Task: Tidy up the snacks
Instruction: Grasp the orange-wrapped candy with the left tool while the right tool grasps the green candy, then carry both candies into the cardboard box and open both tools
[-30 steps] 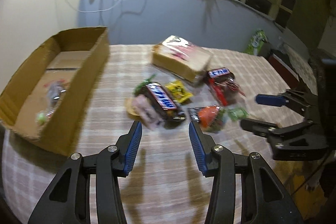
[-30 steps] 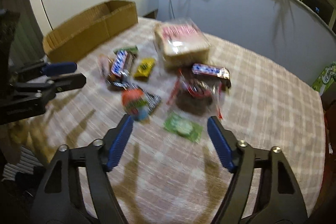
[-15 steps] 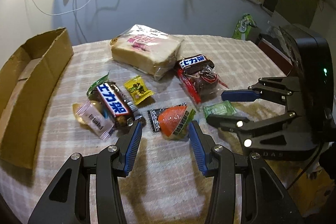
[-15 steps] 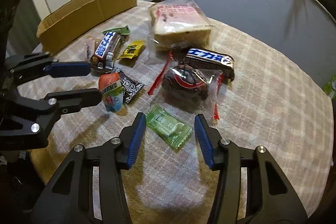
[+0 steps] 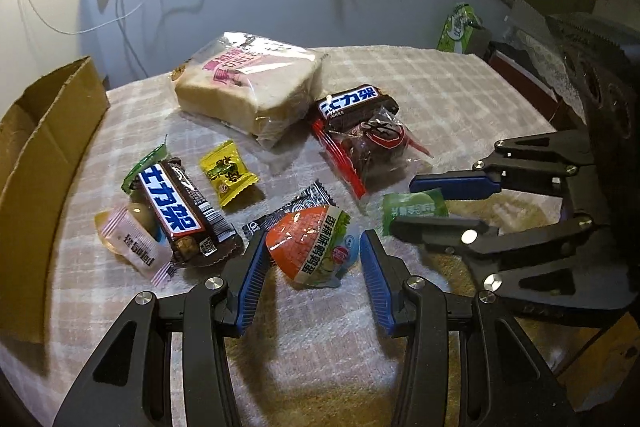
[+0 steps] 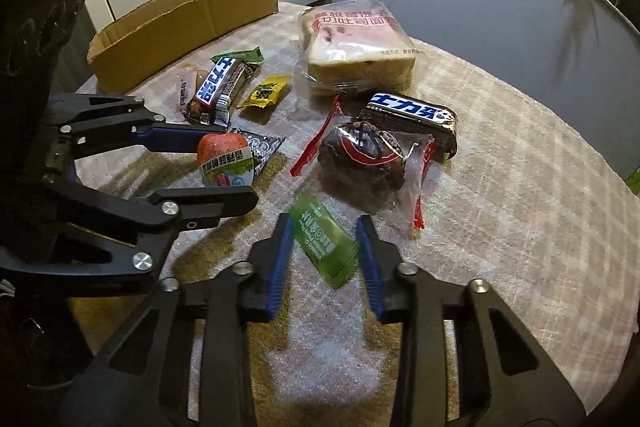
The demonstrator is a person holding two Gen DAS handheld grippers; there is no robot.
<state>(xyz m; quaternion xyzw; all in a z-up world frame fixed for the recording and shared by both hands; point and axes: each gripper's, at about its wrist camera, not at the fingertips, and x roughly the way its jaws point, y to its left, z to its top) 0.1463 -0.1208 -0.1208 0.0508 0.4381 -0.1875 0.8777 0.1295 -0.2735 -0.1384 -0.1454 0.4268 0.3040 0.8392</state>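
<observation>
Left wrist view: left hand-held gripper [image 5: 312, 259] about half open, straddling the orange egg-shaped snack [image 5: 310, 249] on the cloth-covered worktop [image 5: 460, 99] — pads not visibly pressing. Cardboard box [image 5: 44, 147] at far left.

Right wrist view: right hand-held gripper [image 6: 324, 243] closing around the green sachet [image 6: 324, 241] — sachet between the pads, firm contact unclear. Step: paired pick-up. Next calls for closing fully, then lifting toward the box.

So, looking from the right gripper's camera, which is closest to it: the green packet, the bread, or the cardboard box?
1. Green packet, between the right gripper's closing fingers.
2. Bread, beyond, mid-table.
3. Cardboard box, far left edge; roughly level with the bread, a close call.
</observation>
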